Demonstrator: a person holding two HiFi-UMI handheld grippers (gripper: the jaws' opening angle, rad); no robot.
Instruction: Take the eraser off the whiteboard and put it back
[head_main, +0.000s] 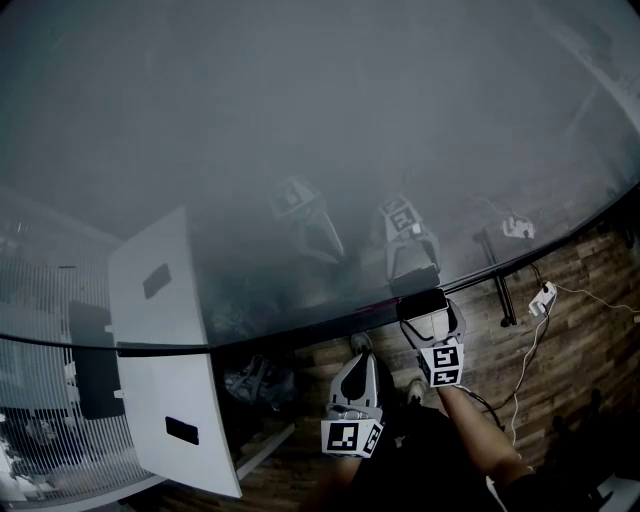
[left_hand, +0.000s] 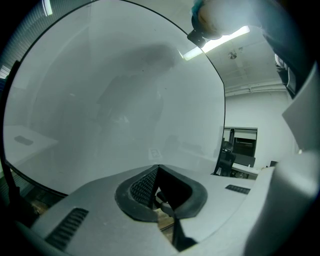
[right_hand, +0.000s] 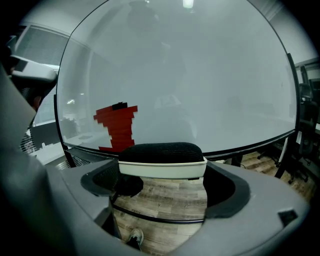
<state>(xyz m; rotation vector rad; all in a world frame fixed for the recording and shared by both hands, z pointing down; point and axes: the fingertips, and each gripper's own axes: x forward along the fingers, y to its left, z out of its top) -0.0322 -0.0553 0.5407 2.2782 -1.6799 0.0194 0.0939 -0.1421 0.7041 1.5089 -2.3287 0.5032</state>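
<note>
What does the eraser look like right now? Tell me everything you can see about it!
The eraser is a long block. It has a white, plastic-looking base and a black, fuzzy-looking pad. It lies level and crosswise, clamped at its two ends between the jaws of the right gripper. The pad side points away from the gripper, toward the lower part of the whiteboard. I cannot tell whether the pad touches the board.

eraser (right_hand: 162, 159) between right gripper (right_hand: 165, 176) jaws, before whiteboard (right_hand: 200, 75).
</note>
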